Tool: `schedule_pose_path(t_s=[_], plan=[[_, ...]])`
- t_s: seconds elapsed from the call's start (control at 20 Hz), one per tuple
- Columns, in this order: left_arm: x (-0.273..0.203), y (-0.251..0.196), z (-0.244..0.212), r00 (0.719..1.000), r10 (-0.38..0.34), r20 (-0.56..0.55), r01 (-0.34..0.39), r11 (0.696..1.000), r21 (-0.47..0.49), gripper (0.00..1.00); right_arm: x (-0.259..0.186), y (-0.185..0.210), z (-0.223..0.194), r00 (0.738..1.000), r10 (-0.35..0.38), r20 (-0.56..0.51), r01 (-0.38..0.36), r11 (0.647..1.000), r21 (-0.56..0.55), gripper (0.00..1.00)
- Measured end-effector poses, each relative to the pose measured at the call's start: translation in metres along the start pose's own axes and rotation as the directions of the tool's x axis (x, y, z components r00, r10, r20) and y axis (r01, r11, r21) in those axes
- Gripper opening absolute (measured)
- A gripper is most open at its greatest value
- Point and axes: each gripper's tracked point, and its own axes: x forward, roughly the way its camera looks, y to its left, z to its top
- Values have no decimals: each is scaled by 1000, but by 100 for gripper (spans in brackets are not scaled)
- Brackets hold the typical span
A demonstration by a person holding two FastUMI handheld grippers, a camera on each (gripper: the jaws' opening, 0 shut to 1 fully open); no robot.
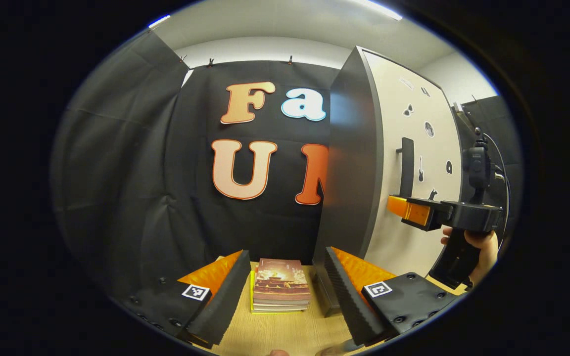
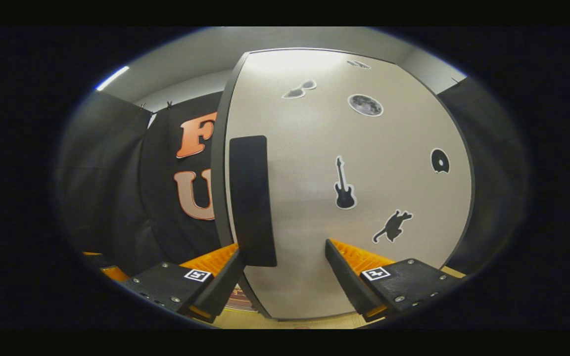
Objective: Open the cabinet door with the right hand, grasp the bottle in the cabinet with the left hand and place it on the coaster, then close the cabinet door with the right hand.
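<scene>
The cabinet door (image 2: 344, 188) stands shut, its dark handle (image 2: 251, 200) just ahead of the right gripper (image 2: 285, 269), whose fingers are spread wide and not yet around it. The bottle is presumably behind the door. The left gripper (image 1: 285, 291) waits, also wide, above a stack of books (image 1: 280, 286) on the table (image 1: 285, 333). Every step remains.

In the left gripper view, a stack of books (image 1: 280, 286) is lying on the table (image 1: 285, 331) between the fingers of the left gripper (image 1: 285, 291), with the cabinet (image 1: 359, 163) standing just to its right. The right gripper (image 1: 403, 207) is reaching toward the door handle (image 1: 406, 165). In the right gripper view, the handle (image 2: 251, 200) is sitting near the door's (image 2: 354, 148) left edge, above the left finger.
</scene>
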Motion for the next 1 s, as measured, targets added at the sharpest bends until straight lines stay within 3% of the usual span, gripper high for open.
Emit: schedule_pose_path(t_s=[0.15,0.2,0.4,0.45,0.55,1.0], plan=[[7,4,-1,1000,-30,-1,30,999,21,100,-20,7,1,1000,0,3,0,1000,6,95],[9,4,0,999,-42,0,42,999,24,95,-30,9,2,1000,-4,7,4,1000,3,95],[15,-3,1,996,-90,-4,90,996,12,100,-78,5,13,999,-28,28,28,1000,-14,95],[15,-6,0,996,-94,-6,94,996,13,95,-90,1,16,999,-35,34,36,999,-17,95],[11,-12,5,995,-95,5,95,995,14,97,-111,-6,26,997,-42,59,44,999,-23,95],[-34,-58,13,998,41,47,-41,999,-2,99,-196,-51,31,996,49,77,-39,990,-136,95]])
